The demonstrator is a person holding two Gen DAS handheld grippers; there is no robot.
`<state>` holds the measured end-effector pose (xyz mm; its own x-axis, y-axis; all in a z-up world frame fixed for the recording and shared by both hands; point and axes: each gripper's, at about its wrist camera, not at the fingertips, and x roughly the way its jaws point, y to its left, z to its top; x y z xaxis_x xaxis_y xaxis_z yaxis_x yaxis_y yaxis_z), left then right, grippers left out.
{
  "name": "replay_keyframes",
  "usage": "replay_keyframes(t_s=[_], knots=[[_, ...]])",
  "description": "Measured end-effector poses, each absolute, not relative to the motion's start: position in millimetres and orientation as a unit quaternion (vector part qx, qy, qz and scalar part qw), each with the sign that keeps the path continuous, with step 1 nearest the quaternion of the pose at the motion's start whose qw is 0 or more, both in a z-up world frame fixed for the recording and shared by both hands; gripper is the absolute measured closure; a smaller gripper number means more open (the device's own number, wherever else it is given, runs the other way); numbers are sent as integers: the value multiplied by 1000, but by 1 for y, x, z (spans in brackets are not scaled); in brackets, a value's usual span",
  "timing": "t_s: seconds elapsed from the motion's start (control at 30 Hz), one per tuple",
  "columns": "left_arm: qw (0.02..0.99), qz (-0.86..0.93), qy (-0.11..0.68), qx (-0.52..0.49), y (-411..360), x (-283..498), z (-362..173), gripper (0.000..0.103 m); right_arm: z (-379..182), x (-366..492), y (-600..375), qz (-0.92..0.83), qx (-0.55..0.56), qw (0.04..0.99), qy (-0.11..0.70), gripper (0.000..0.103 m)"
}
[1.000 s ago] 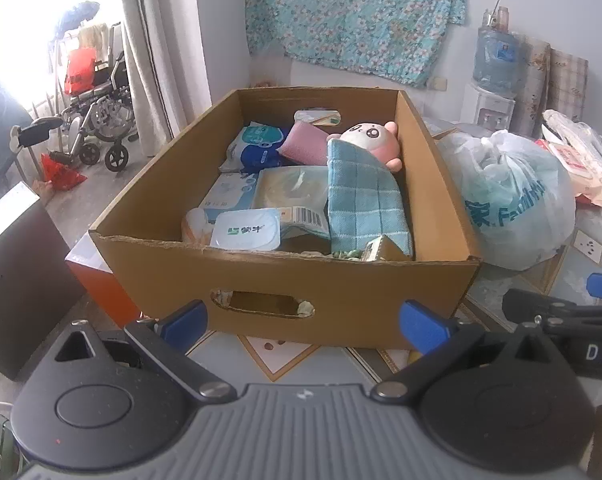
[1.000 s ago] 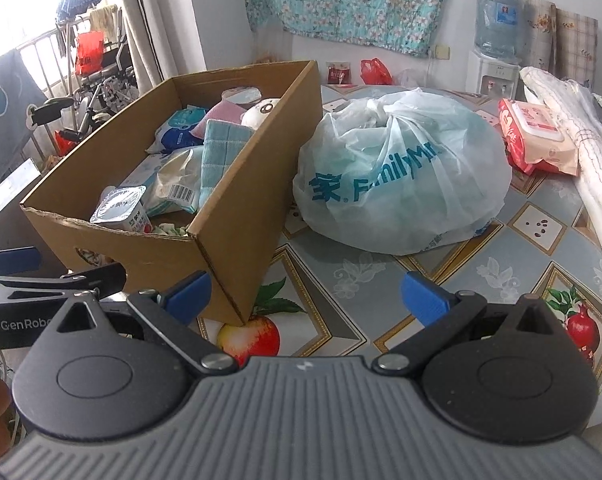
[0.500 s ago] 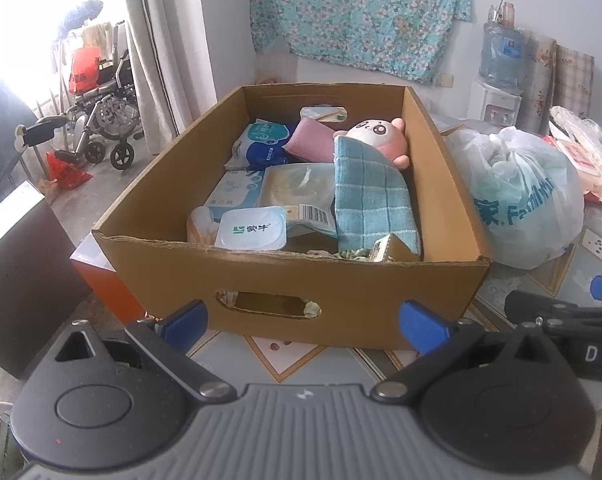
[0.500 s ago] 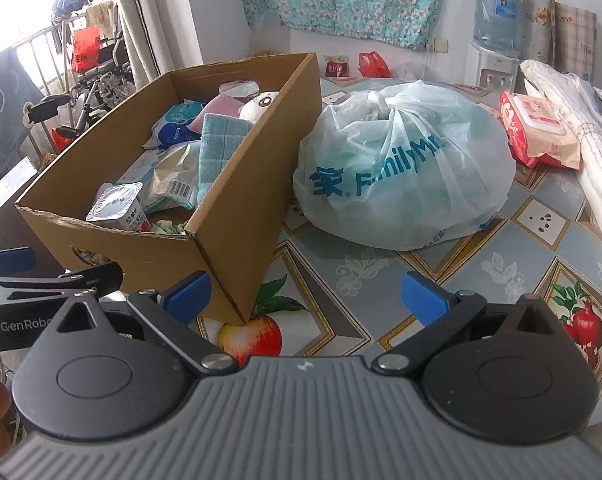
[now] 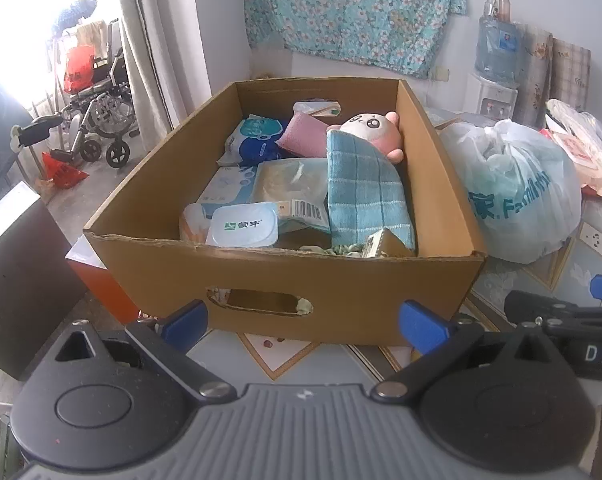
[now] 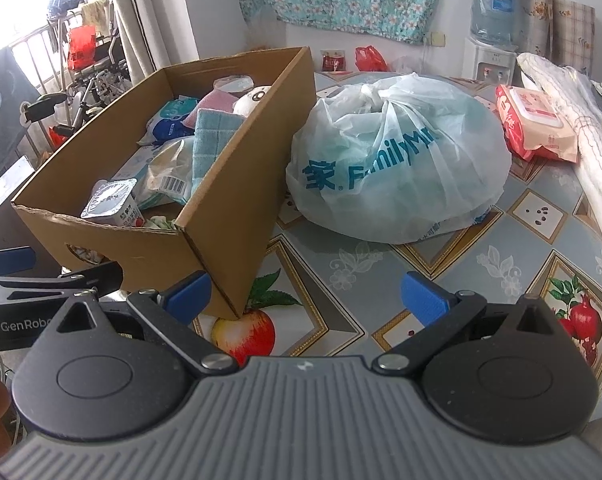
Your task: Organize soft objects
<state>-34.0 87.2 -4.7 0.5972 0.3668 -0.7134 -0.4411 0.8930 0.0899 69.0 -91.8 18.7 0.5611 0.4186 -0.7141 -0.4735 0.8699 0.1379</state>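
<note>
On the tiled-pattern tablecloth (image 6: 481, 264) in front of you sits an open brown cardboard box (image 5: 285, 280), its cut-out handle facing your left gripper (image 5: 303, 322). Your left gripper has its blue-tipped fingers spread wide and holds nothing; it hangs just short of the box's near wall. Your right gripper (image 6: 305, 292) is likewise wide open and empty, poised over the tablecloth by the box's near right corner.

Inside the box you have a blue-and-white checked folded towel (image 5: 363, 196) lying along the right wall, with a pink-and-cream plush doll (image 5: 375, 128) against the wall at its far end. A flat pink cushion (image 5: 303, 138) lies to the left of the doll. Near the front wall stands a white foil-lidded yoghurt cup (image 5: 243, 230), beside a pale plastic packet with a barcode (image 5: 291, 192).

Just right of the box rests a knotted translucent white plastic shopping bag with blue lettering (image 6: 401, 160), its side close to the cardboard.
</note>
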Motion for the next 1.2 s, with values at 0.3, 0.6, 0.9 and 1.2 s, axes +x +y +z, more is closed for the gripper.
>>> replay_keyframes(t_s=[0.3, 0.6, 0.9, 1.2], knots=[[891, 222, 393, -54, 88, -33, -6, 1, 18, 70, -91, 251, -38, 883, 395, 1], [890, 222, 395, -54, 87, -32, -6, 1, 18, 70, -91, 251, -38, 883, 395, 1], [888, 223, 399, -55, 90, -30, -8, 1, 16, 73, -92, 254, -39, 880, 399, 1], [887, 223, 401, -58, 93, -30, -9, 1, 16, 74, -89, 254, -41, 880, 400, 1]])
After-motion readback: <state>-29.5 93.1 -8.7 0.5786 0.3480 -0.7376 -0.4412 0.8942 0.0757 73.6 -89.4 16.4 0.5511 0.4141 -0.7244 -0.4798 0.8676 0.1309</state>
